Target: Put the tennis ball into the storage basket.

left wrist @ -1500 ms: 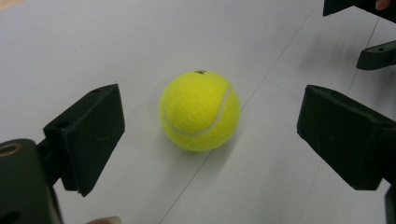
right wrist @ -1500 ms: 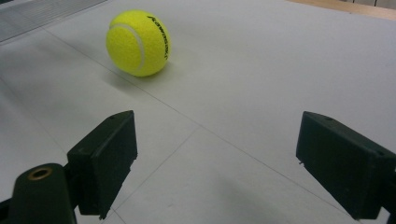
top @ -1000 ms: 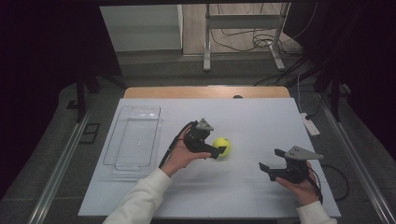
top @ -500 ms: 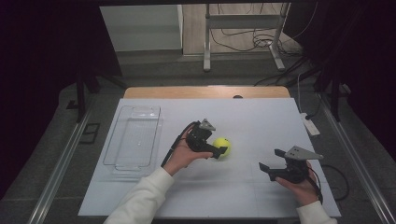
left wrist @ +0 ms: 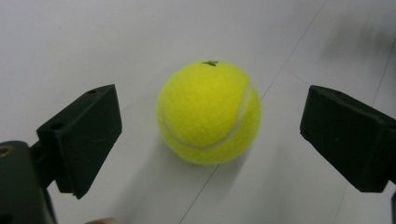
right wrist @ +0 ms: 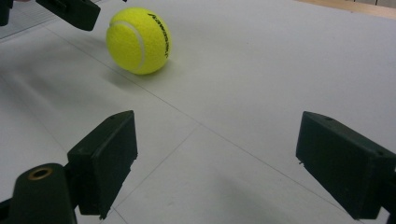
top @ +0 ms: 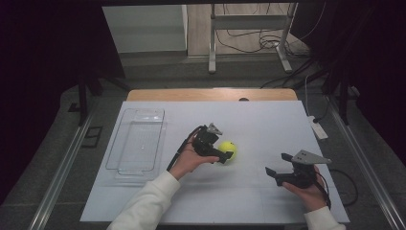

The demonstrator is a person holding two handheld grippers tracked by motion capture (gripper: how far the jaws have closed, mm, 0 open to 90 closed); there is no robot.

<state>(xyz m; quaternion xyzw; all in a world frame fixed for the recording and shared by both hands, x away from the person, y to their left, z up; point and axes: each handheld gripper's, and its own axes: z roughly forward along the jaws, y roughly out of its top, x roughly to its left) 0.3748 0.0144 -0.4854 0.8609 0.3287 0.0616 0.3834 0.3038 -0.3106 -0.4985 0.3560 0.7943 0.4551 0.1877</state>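
Note:
A yellow tennis ball point(top: 228, 149) rests on the white table sheet point(top: 268, 120), near its middle. My left gripper point(top: 224, 154) lies around it from the left and stands open. In the left gripper view the ball point(left wrist: 208, 112) sits between the two black jaws with a gap on each side. Those jaws have just been opening, and neither pad touches the ball. My right gripper point(top: 276, 163) is held low at the right front, open with nothing between its fingers. It points toward the ball point(right wrist: 138, 40), which lies well beyond its jaws.
A clear plastic tray point(top: 139, 139) lies on the left part of the sheet. A white power strip point(top: 318, 128) sits at the right edge. The wooden table edge point(top: 210, 94) runs along the back, with a metal stand point(top: 249, 38) and cables behind it.
Hardly anything differs: the left hand has shifted very slightly beside the ball. The ball and the right gripper have kept their places.

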